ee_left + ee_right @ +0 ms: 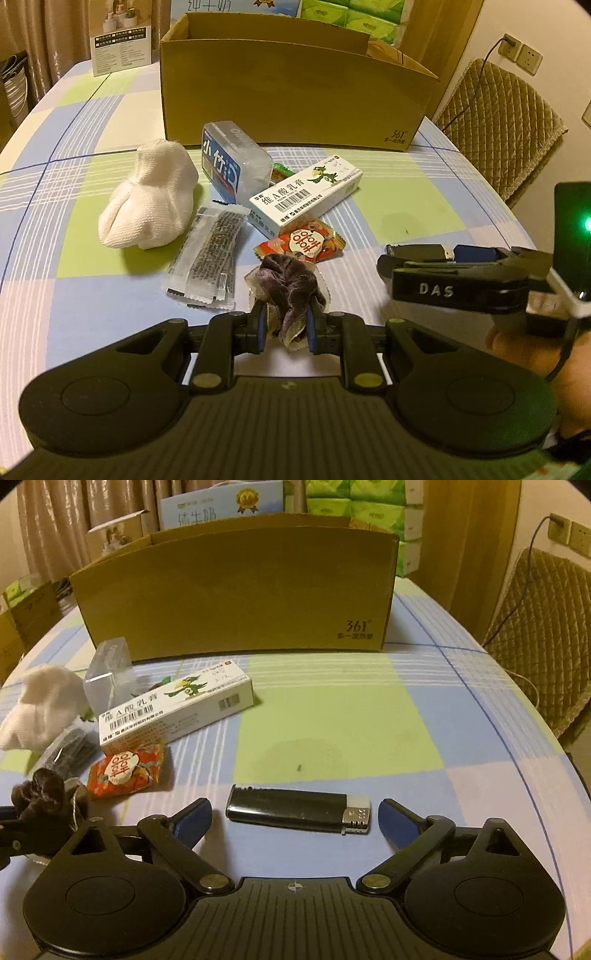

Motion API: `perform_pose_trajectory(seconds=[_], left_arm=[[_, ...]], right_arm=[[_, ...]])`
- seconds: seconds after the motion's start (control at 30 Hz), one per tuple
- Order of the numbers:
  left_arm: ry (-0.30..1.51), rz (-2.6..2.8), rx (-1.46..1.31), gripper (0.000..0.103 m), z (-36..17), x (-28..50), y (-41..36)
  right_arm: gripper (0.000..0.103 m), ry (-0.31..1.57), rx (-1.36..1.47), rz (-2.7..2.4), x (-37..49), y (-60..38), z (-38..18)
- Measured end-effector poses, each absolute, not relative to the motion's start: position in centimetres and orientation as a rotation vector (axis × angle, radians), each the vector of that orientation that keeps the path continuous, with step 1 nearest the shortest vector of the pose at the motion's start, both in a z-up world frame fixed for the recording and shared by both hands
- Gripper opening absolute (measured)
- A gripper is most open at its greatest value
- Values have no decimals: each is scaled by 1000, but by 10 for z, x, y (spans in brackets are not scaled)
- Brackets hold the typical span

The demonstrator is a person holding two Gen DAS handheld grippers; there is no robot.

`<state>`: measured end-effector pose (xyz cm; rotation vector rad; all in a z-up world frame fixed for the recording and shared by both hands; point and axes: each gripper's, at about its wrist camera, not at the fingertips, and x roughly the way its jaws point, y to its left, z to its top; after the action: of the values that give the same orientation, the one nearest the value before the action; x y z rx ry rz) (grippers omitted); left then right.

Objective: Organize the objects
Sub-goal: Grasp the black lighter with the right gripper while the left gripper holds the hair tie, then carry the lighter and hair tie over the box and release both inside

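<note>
My left gripper (284, 321) is shut on a dark brown velvet scrunchie (291, 288), held just above the table; the scrunchie also shows in the right wrist view (40, 794). My right gripper (293, 821) is open, its fingers on either side of a black lighter (295, 810) that lies flat on the table. In the left wrist view the right gripper (417, 258) is at the right. An open cardboard box (288, 92) stands behind, also in the right wrist view (236, 598).
On the checked tablecloth (332, 731) lie a white cloth (151, 199), a clear floss box (229, 162), a white ointment carton (306, 195), an orange candy packet (306, 243) and clear sachets (210, 266). A padded chair (498, 122) stands at the right.
</note>
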<state>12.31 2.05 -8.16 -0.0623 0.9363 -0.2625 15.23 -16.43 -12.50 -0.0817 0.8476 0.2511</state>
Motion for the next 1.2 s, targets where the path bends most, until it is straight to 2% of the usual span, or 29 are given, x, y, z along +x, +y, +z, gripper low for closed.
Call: perform_pose_trajectory(seconds=[0.1, 0.17, 0.47, 1.2], left_arm=[[934, -264, -63, 16, -83, 124, 19], [935, -262, -64, 16, -84, 124, 19], [906, -255, -62, 16, -72, 120, 18], [815, -191, -64, 16, -13, 86, 19]], right_arm=[[80, 826, -91, 240, 152, -166, -124], [79, 828, -90, 248, 153, -167, -123], [79, 743, -123, 294, 137, -169, -94], [79, 680, -57, 373, 95, -178, -32]])
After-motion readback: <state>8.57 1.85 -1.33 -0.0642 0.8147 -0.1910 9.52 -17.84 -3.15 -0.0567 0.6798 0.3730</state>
